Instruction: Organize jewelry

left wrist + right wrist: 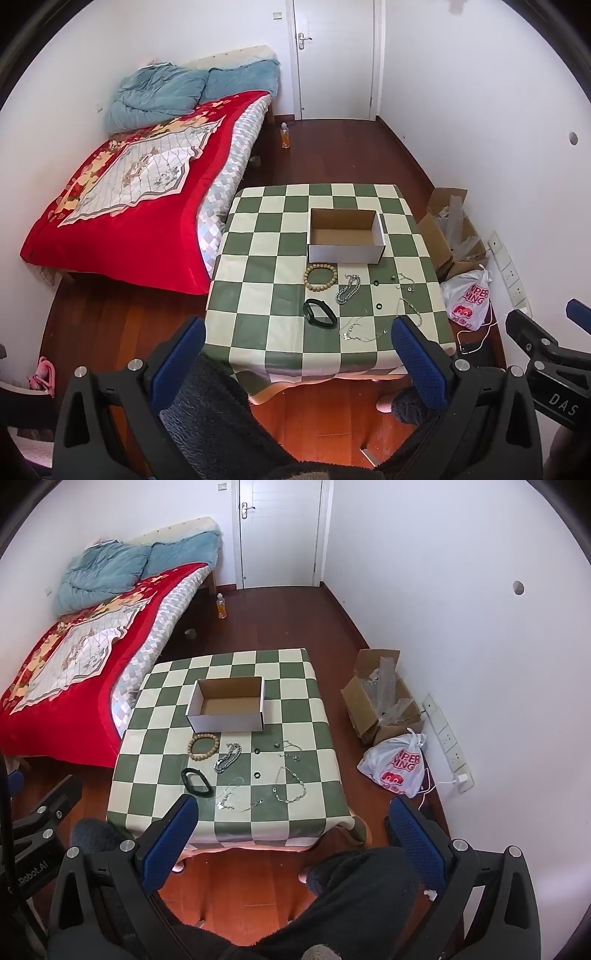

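A small bedroom with a dark wooden floor holds a low table (310,716) under a green-and-cream checked cloth, and all of the work sits on that cloth. The open white cardboard box (226,705) stands toward the far side with nothing in it, most likely the place the jewelry is meant to end up, which would explain why the pieces are spread in front of it on the near half of the table, each apart from the next so that it can be picked singly. Just in front of the box lies the wooden bead bracelet (203,748), and beside it the heavy silver chain (228,757). Nearer the person are the black band (197,782), a thin chain with a pendant (231,798) and a beaded necklace (290,785) laid in a loop. Two small dark rings (257,763) and a few tiny pieces (290,752) lie between them. Both tools are held back from the table edge, above the person's lap, touching nothing: the left gripper (298,354) has its blue pads spread wide and empty, and the right gripper (294,830) is likewise spread wide and empty. Judging by this, no piece has yet gone into the box. The bed with the red blanket (122,206) stands to the left, and a carton (380,694) and plastic bag (397,766) against the right wall.
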A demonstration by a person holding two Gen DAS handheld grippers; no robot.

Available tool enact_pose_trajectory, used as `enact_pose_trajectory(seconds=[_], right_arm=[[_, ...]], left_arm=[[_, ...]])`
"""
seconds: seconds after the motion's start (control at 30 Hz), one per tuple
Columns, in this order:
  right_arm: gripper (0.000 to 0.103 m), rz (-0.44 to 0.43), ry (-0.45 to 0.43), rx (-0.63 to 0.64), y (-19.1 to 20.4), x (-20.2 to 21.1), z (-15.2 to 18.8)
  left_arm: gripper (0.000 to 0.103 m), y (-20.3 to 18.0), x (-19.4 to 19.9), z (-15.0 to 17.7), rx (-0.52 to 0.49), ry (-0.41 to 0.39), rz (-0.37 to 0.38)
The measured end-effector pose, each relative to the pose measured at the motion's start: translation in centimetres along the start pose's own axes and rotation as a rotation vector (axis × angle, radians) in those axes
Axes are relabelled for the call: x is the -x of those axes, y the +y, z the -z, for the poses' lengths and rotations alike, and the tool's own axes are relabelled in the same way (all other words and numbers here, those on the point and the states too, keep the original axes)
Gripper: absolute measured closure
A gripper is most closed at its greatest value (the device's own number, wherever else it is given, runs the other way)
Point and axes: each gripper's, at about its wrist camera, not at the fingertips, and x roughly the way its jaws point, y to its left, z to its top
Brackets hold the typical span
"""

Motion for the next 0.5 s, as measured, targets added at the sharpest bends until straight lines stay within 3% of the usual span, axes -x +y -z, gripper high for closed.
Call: enact_pose_trajectory(seconds=[0.5], right_arm=[[0.000,0.009,-0.007,0.004,-0.31,0.29,-0.31]], left_arm=[[0.000,-0.28,0.38,-0.46,-0.006,-0.012,-0.001]])
